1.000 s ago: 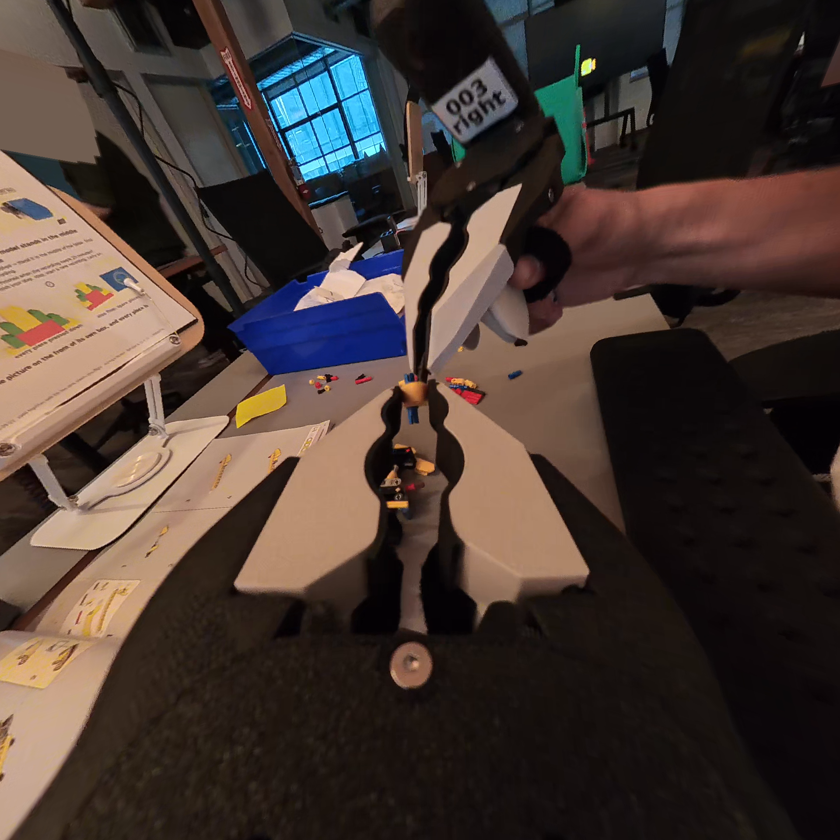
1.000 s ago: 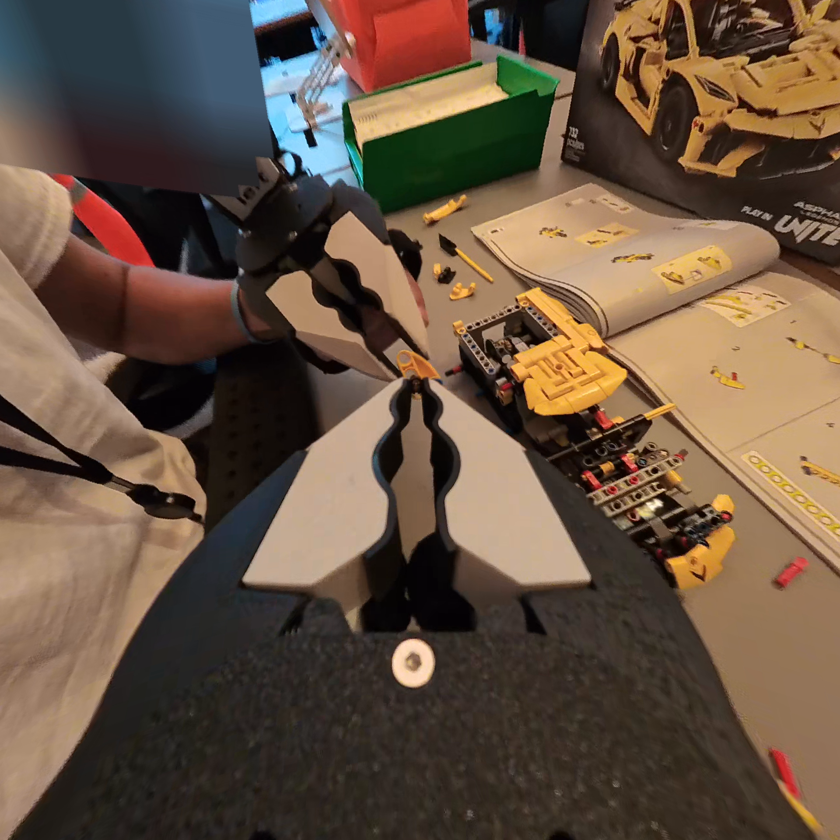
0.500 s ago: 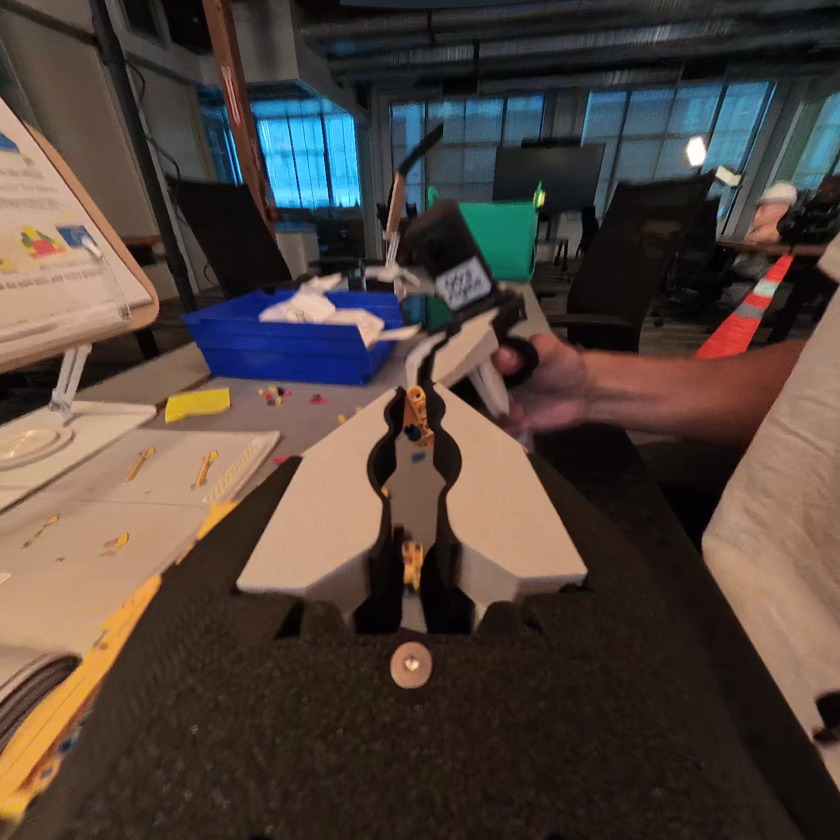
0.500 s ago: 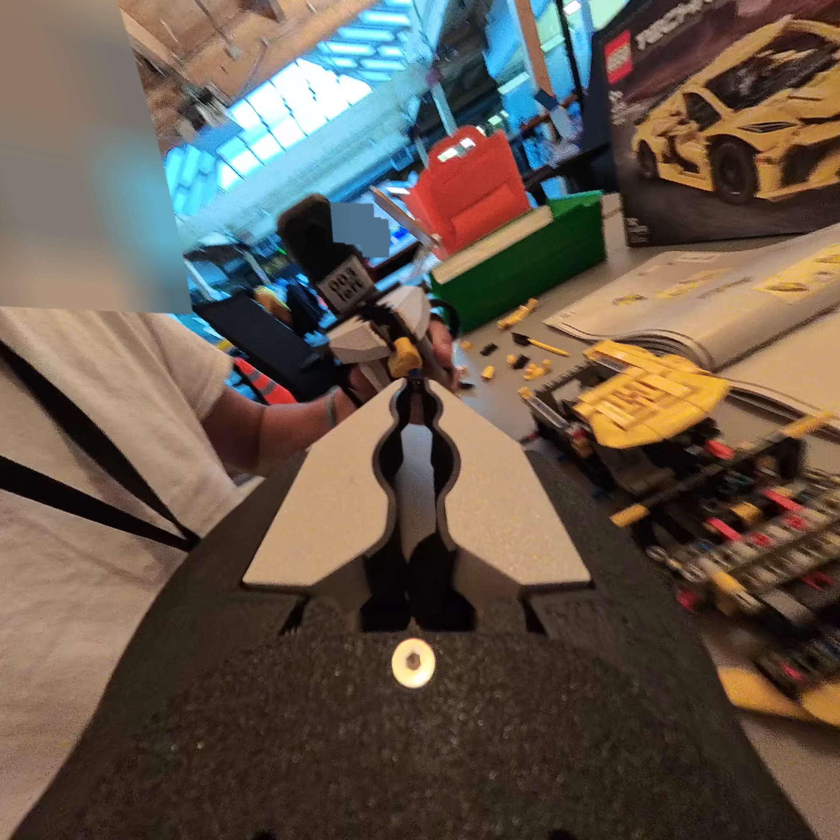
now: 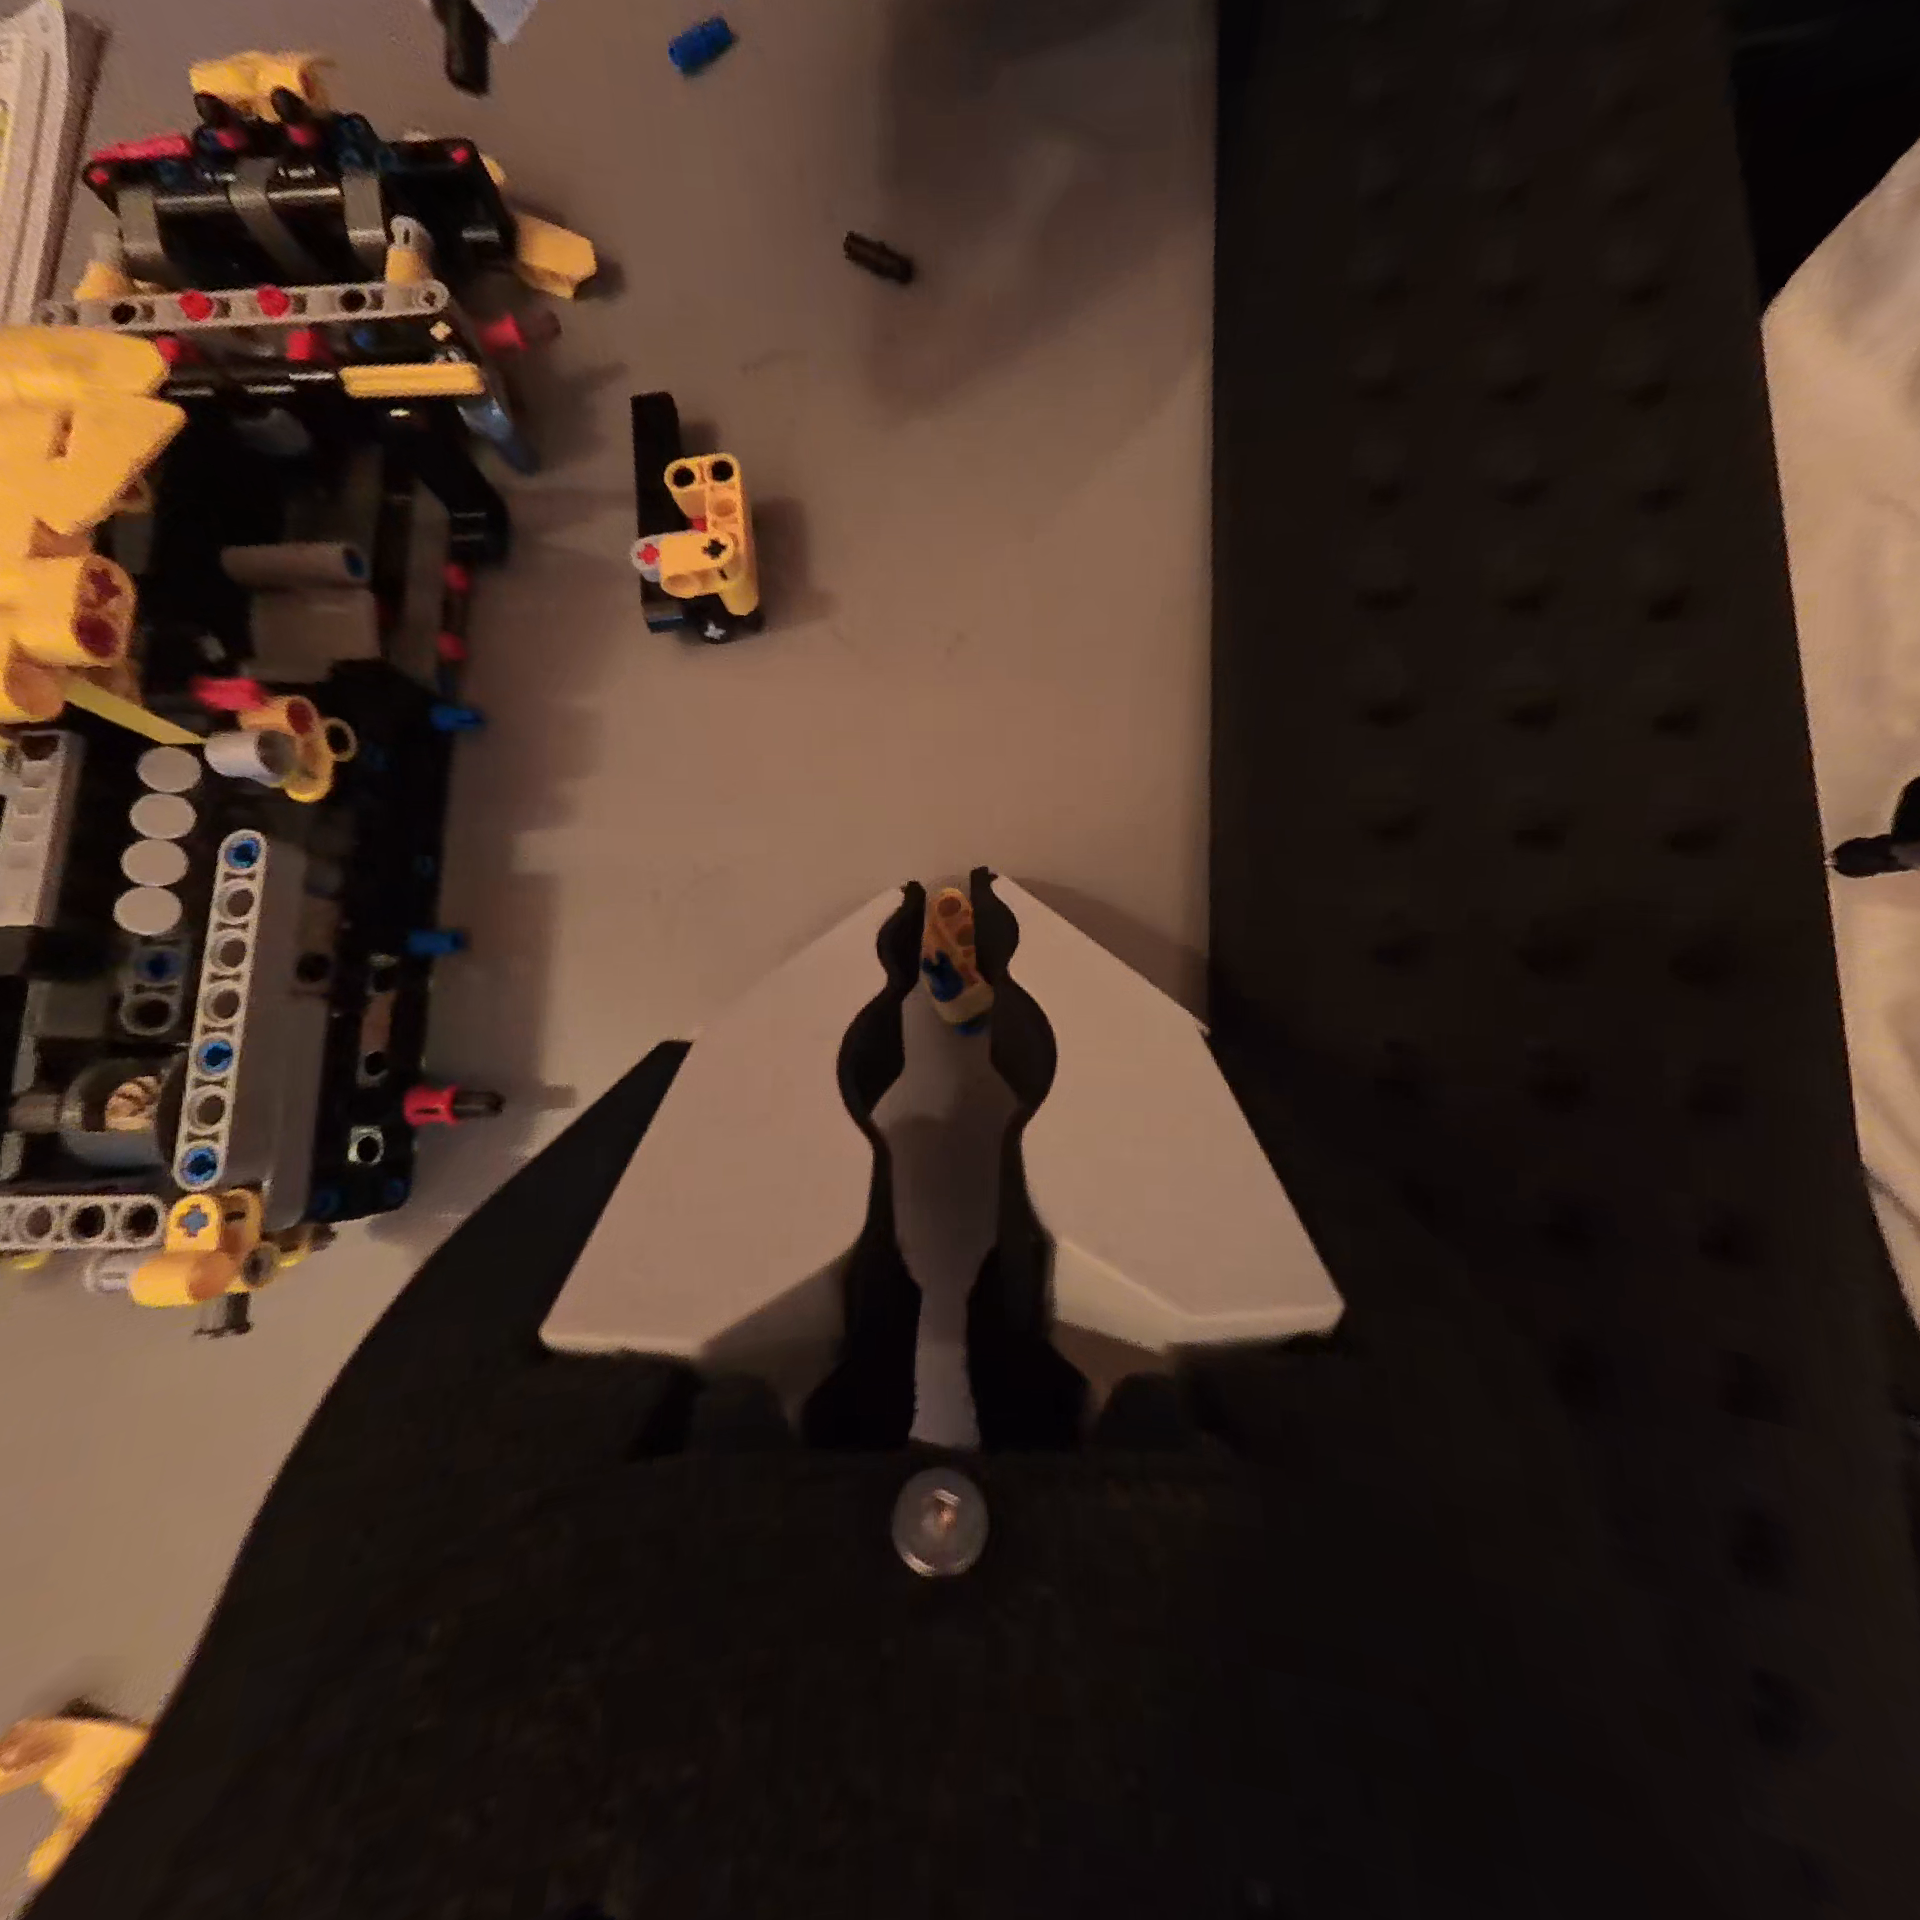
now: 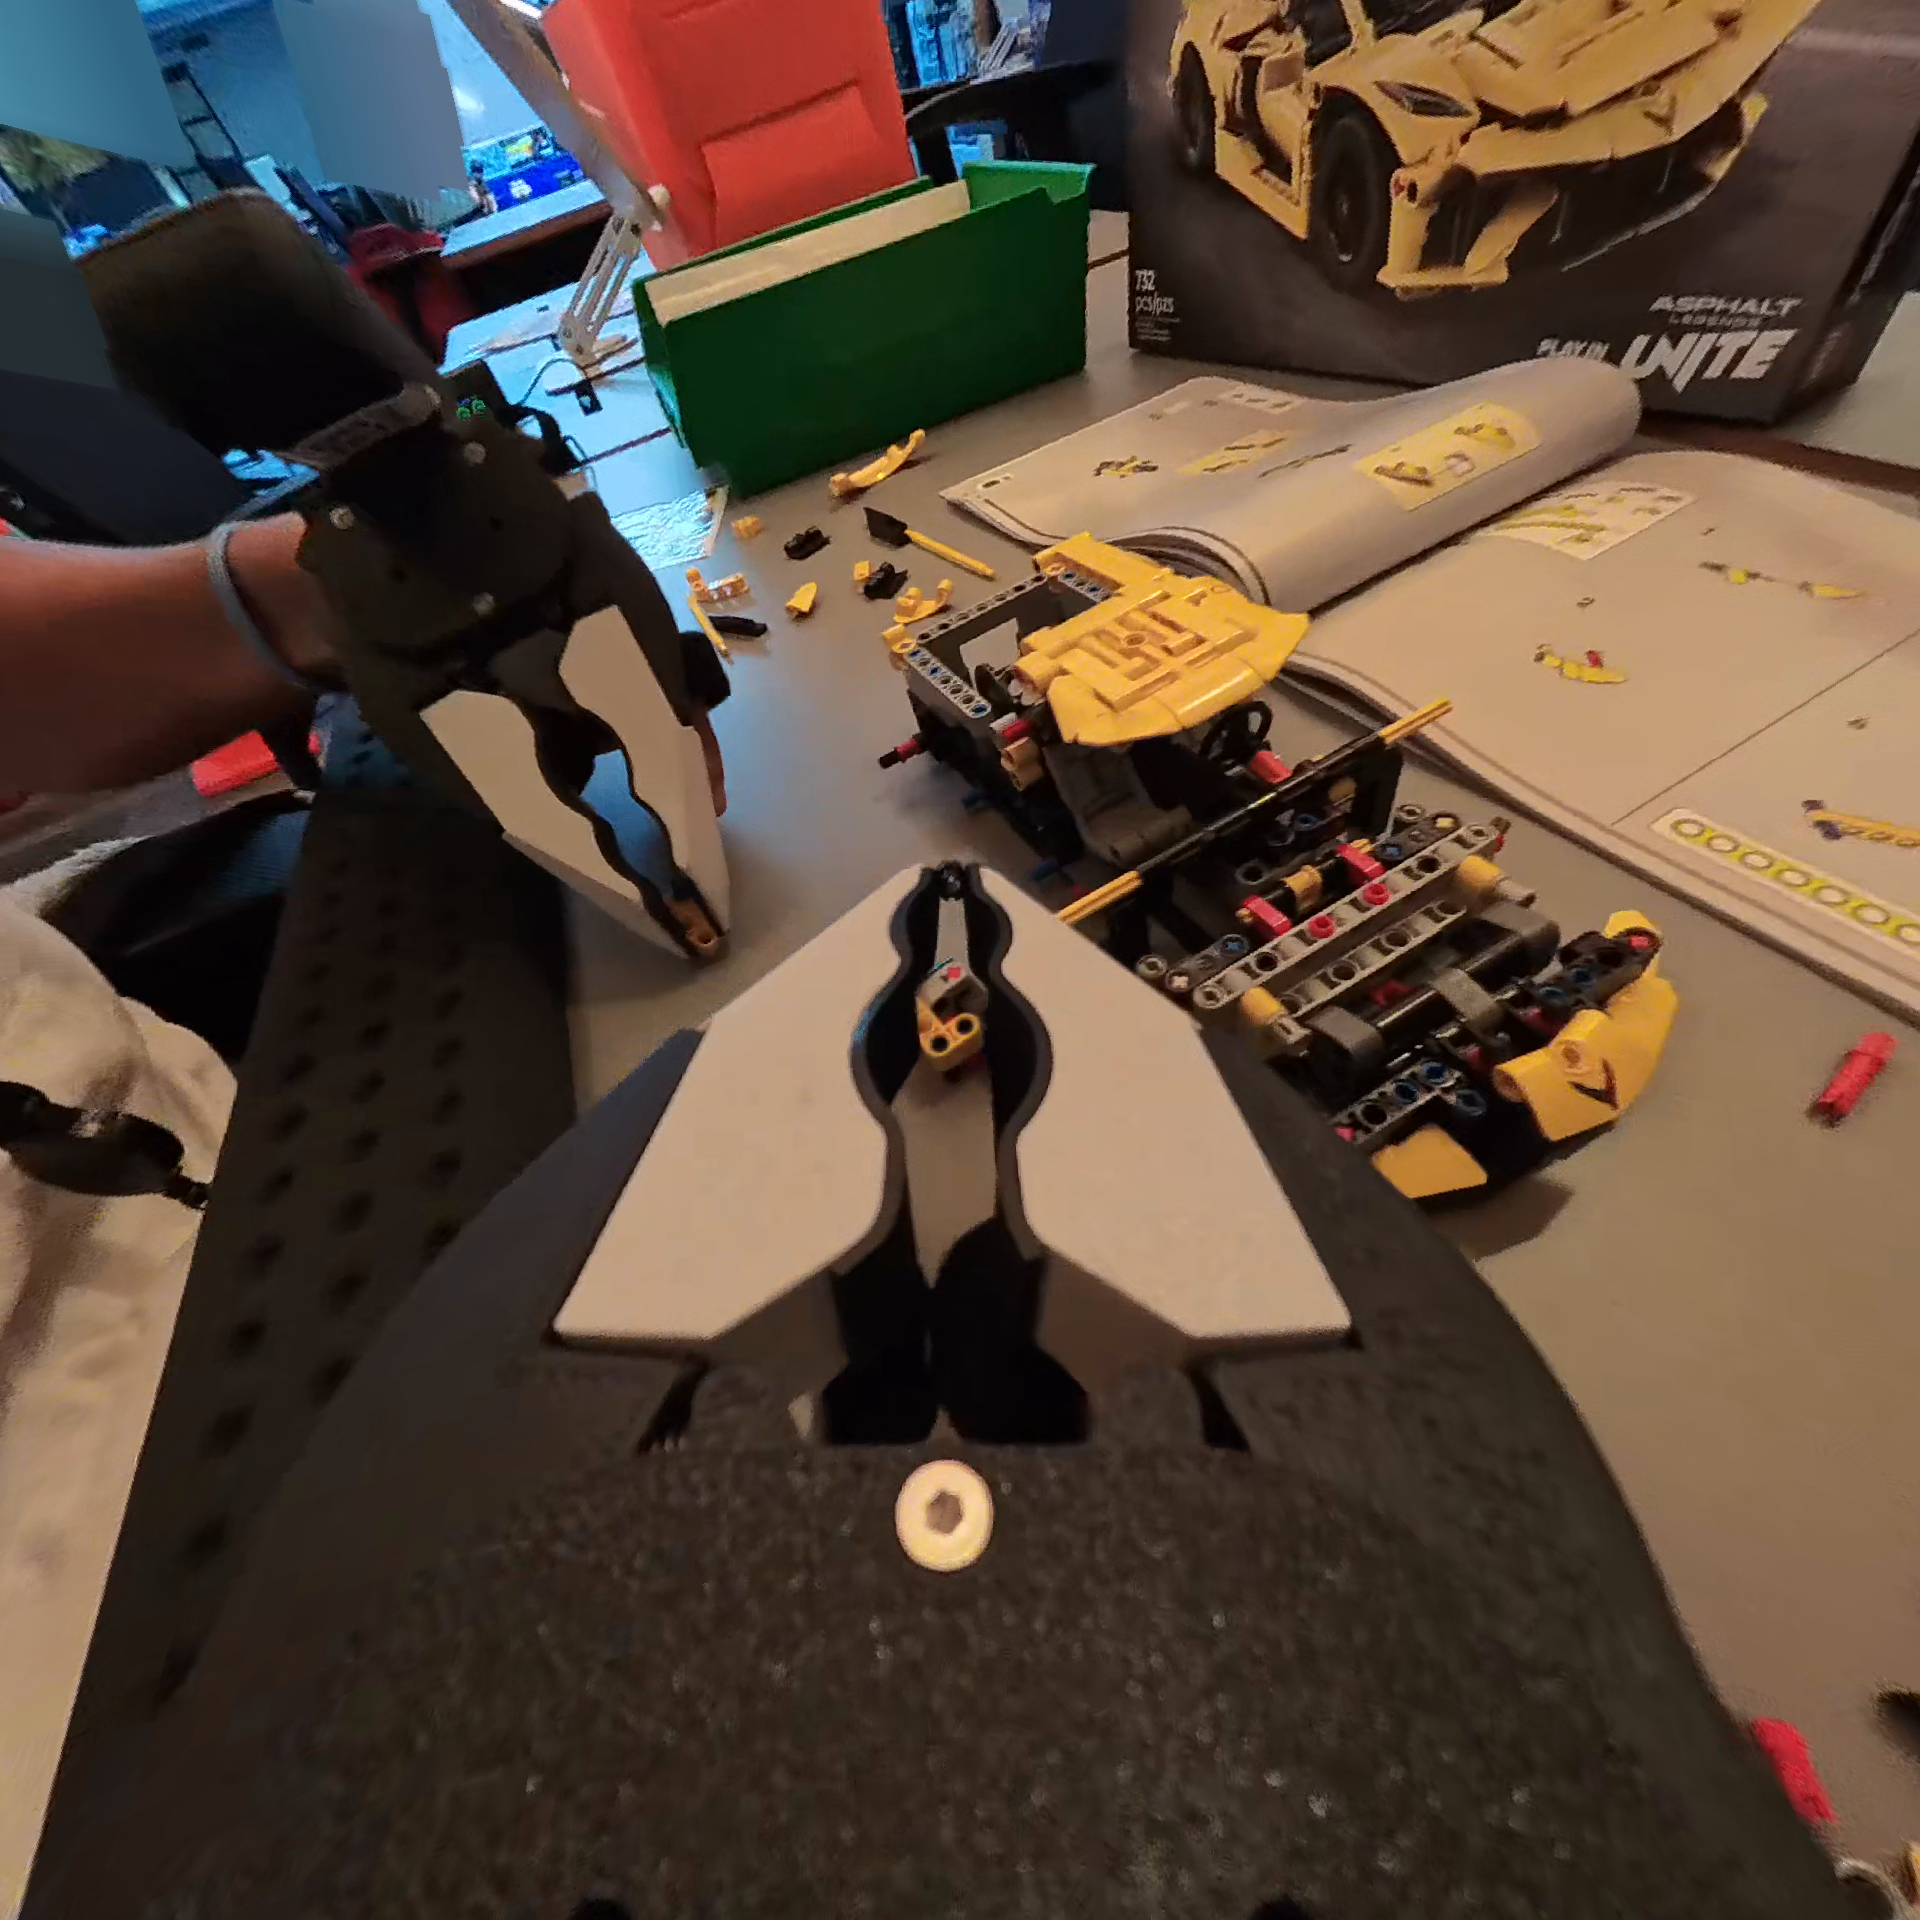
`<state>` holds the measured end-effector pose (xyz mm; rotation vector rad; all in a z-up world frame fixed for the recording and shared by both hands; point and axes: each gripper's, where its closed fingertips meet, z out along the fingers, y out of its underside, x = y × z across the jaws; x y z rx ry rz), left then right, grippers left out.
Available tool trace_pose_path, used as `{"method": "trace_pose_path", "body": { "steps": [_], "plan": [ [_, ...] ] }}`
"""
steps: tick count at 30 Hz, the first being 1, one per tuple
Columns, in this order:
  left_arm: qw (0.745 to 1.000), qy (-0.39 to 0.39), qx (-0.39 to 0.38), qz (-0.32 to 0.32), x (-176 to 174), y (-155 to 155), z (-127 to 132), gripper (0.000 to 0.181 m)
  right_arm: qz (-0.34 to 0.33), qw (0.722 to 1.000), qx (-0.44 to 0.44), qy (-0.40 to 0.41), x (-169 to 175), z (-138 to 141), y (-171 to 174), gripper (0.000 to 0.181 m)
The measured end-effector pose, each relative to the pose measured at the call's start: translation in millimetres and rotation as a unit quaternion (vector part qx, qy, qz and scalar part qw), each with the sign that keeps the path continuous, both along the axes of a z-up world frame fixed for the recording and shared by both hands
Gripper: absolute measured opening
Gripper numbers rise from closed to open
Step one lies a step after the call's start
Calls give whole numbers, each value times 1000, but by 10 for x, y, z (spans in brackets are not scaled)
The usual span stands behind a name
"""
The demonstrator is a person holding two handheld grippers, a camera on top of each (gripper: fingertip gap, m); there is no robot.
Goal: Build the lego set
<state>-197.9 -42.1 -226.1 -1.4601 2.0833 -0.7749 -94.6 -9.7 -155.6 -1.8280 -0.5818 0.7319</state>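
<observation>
The left gripper (image 5: 943,891) points straight down at the grey tabletop (image 5: 935,675), and its fingers (image 5: 769,1122) pinch a small yellow piece (image 5: 957,958) with a blue pin in it, right at the tips. In the right wrist view this same gripper shows at the left, tips almost on the tabletop, the yellow piece (image 6: 694,918) caught between them.

The right gripper (image 6: 951,878) hangs low over the tabletop, its fingers (image 6: 1132,1132) drawn together at the tips on something small and dark; what it is cannot be told. Through the gap between the fingers shows a small yellow and black sub-assembly (image 6: 948,1018) lying on the tabletop beneath. The left wrist view shows that sub-assembly (image 5: 694,540) lying alone, just to the right of the half-built car (image 5: 239,727).

The half-built car (image 6: 1247,862) is black and grey with yellow body panels and red and blue pins. It sits in the middle of the tabletop, beside the open instruction booklet (image 6: 1507,582). Behind the booklet stands the set's box (image 6: 1507,187), and to its left a green bin (image 6: 873,332). Loose yellow and black pieces (image 6: 862,582) lie scattered between the bin and the car. A red pin (image 6: 1851,1075) lies apart at the right. A black dimpled mat (image 5: 1486,727) runs along the near edge of the tabletop.
</observation>
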Motion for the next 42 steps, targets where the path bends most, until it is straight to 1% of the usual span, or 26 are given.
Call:
{"method": "trace_pose_path", "body": {
  "steps": [2, 5, 10, 13, 17, 19, 20, 21, 22, 23, 24, 26, 28, 29, 31, 32, 33, 35, 37, 39, 42],
  "plan": [
    [1000, 17, 20, 5, -28, 34, -7, 10, 6, 1000, -2, -3, -18, -19, -18, 4],
    [998, 55, 33, 15, -111, 49, -22, 17, 16, 1000, 0, -8, -55, -20, -38, 3],
    [992, 100, 47, 54, -211, 64, -47, 19, 23, 1000, 10, -8, -58, 22, -73, 4],
    [989, 108, 70, 69, -222, 96, -45, 17, 25, 1000, 16, 7, -44, 69, -96, 4],
    [989, 98, 97, 48, -168, 45, -39, 16, 28, 999, 19, 18, -35, 106, -114, 4],
    [992, 60, 97, 47, -81, 43, 40, 16, 31, 999, 20, 20, -46, 116, -128, 4],
    [995, 18, 73, 58, 6, 50, 150, 16, 35, 999, 22, 26, -61, 137, -140, 4],
    [996, -36, 26, 72, 112, 45, 312, 16, 42, 998, 24, 41, -92, 180, -160, 4],
    [990, -101, -39, 85, 222, 38, 529, 15, 51, 996, 26, 64, -135, 249, -179, 4],
    [974, -168, -115, 96, 318, 37, 766, 15, 58, 994, 28, 93, -187, 340, -187, 4],
    [949, -229, -192, 98, 383, 39, 993, 15, 70, 989, 32, 126, -263, 450, -200, 4],
    [882, -331, -321, 96, 433, 111, 1342, 15, 78, 974, 35, 210, -411, 663, -170, 3],
    [822, -378, -415, 94, 440, 224, 1477, 15, 81, 953, 45, 287, -491, 826, -127, 3],
    [798, -392, -448, 93, 435, 273, 1505, 15, 77, 948, 49, 305, -503, 864, -97, 3],
    [765, -408, -489, 91, 420, 338, 1530, 15, 70, 951, 61, 294, -545, 884, -50, 3],
    [755, -411, -505, 81, 400, 332, 1569, 14, 62, 958, 64, 272, -570, 857, -19, 3],
    [753, -414, -507, 76, 388, 326, 1590, 15, 54, 961, 72, 260, -578, 855, 5, 4],
    [754, -407, -511, 67, 387, 293, 1581, 15, 64, 958, 67, 272, -619, 876, 9, 4],
    [748, -409, -520, 58, 373, 276, 1603, 15, 72, 955, 59, 282, -659, 858, 9, 4],
    [751, -408, -516, 57, 374, 275, 1601, 14, 74, 953, 55, 290, -662, 857, 3, 4],
    [748, -410, -520, 50, 365, 263, 1618, 14, 92, 940, 41, 327, -673, 887, -16, 3]
  ]
}}
